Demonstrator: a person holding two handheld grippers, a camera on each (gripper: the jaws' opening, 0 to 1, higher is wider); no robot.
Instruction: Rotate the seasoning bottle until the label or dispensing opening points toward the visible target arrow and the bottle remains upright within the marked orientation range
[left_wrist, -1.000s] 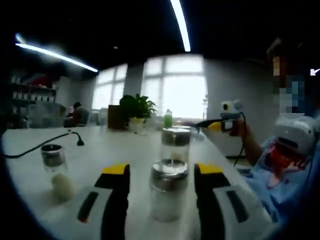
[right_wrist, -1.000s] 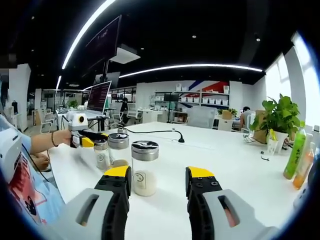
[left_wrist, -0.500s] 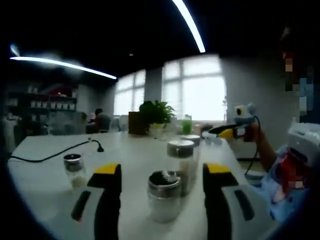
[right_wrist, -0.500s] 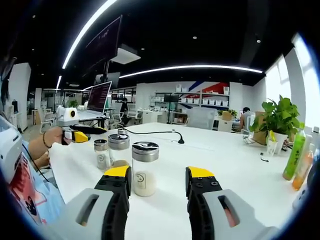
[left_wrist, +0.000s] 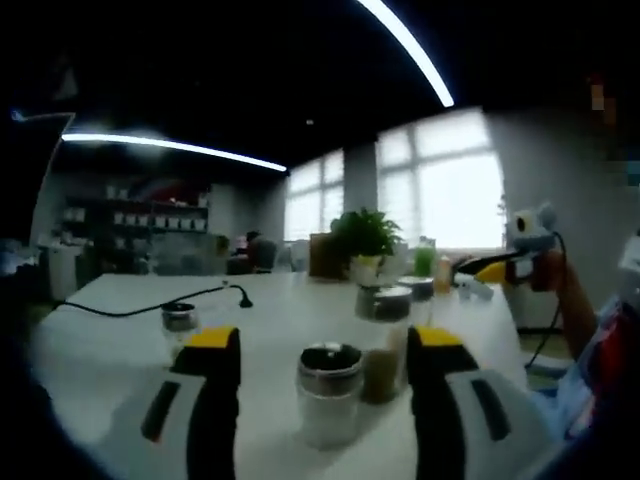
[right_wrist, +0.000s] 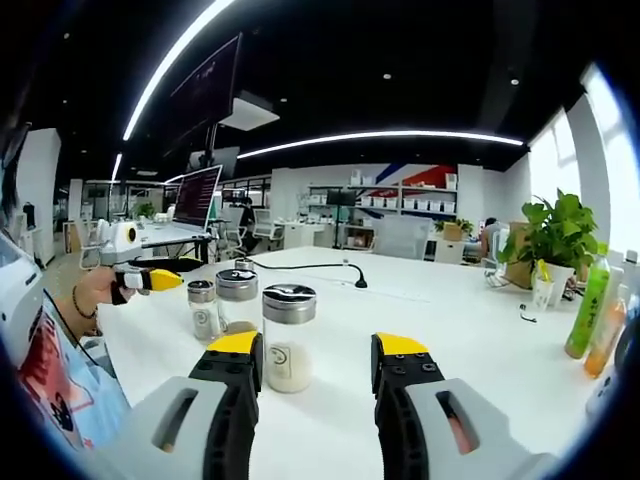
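We hold both grippers over a white table where three seasoning bottles stand upright in a loose cluster. In the left gripper view, the left gripper has its fingers apart, and the nearest seasoning bottle, metal-capped with white contents, stands between them without touching either one. A second bottle with darker contents stands just beyond it, toward the right-hand finger; a third bottle sits beyond the left-hand finger. In the right gripper view, the right gripper also has its fingers apart, with a white-filled bottle just ahead of its left-hand finger, label facing us.

No target arrow can be made out on the table. We judge the step in hand to be the approach before grasping. To do it well, we should centre the bottle between the fingers, close on the glass body below the cap, keep clear of the darker bottle, and turn about the bottle's own upright axis.
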